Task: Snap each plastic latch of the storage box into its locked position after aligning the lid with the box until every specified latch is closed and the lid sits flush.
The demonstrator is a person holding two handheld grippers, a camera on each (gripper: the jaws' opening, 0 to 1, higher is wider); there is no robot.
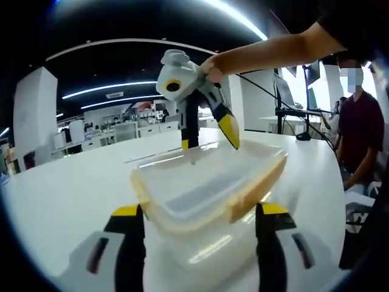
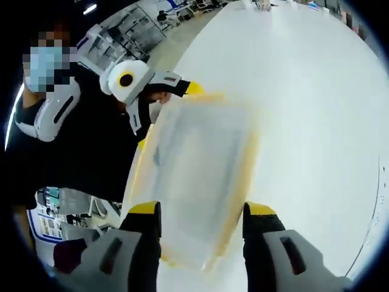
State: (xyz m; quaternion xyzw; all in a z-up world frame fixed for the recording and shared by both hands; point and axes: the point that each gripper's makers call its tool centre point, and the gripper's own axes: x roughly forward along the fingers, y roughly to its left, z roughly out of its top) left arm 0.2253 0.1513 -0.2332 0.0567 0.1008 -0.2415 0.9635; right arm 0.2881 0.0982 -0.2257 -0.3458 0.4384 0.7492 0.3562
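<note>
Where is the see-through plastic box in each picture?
Left gripper view: the storage box sits low in the middle, on the white table, its near end between this view's own fingers.
Right gripper view: the box, blurred, fills the middle, running up from between this view's own fingers.
Shared landmark: the box's yellowish rim; the other gripper sits at the box's far end in each view.

An open-plan office or lab: long white tables (image 1: 73,188) under strip ceiling lights (image 1: 109,88), a white pillar (image 1: 36,115), monitors on stands (image 1: 285,91) at a far desk, shelving (image 2: 130,27) along an aisle, and a person (image 1: 358,121) seated at the table's edge.
</note>
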